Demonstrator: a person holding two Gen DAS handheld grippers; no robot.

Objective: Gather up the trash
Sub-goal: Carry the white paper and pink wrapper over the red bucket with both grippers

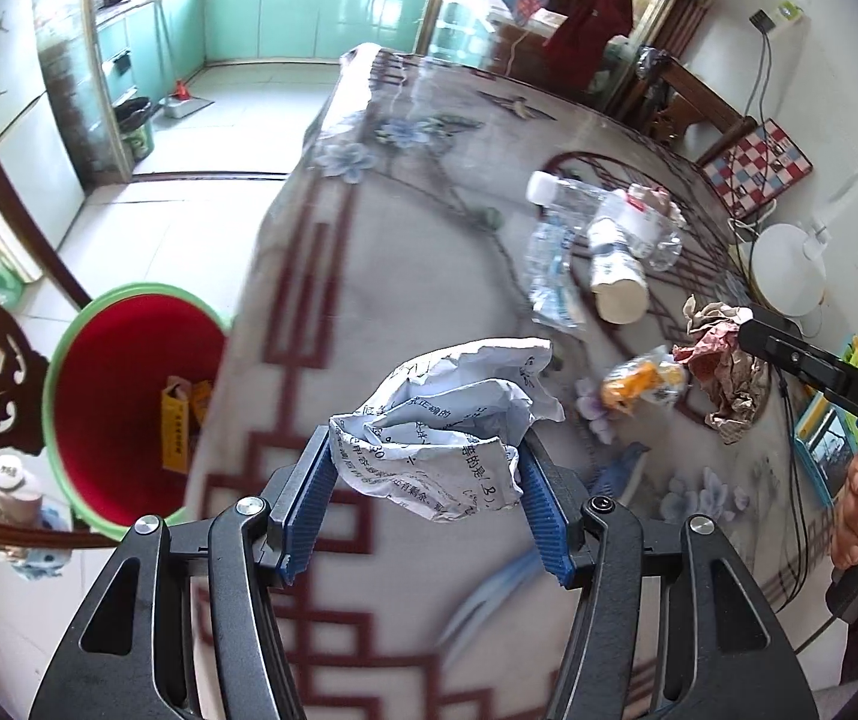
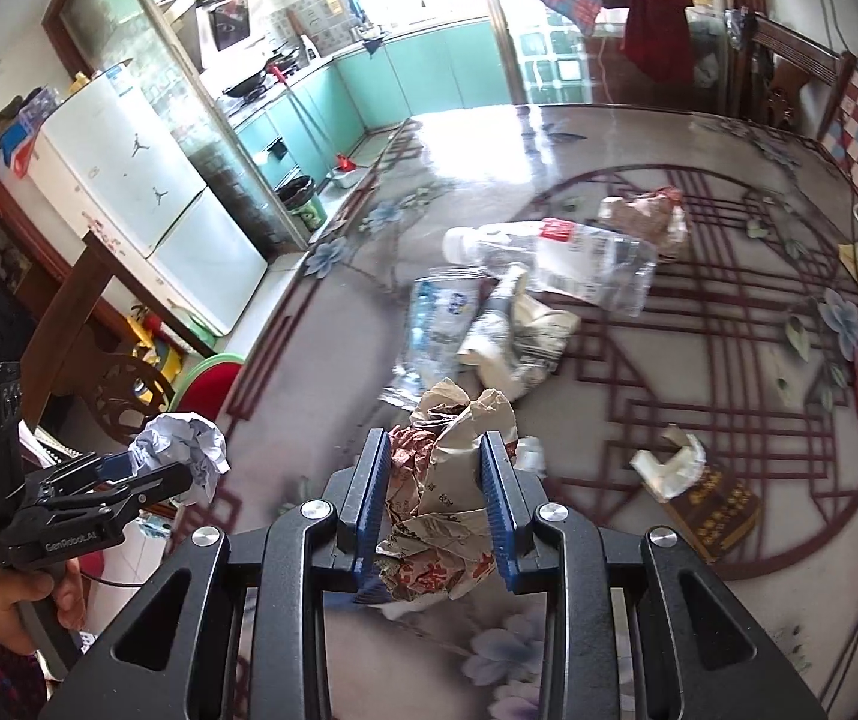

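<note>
Left tool (image 1: 426, 480) pinches a crumpled printed paper ball (image 1: 453, 426); right tool (image 2: 436, 504) clamps a brown-and-red crumpled wrapper (image 2: 447, 480). Both loads ride above the counter (image 1: 429, 198): carry step, mid-task. Next: swing each over the red bin (image 1: 123, 396) by the counter edge, then release. Only the left view shows inside the bin; the right view shows the bottles (image 2: 555, 264) clearly.

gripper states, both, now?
Left gripper: closed on the white paper ball.
Right gripper: closed on the brown wrapper.
</note>
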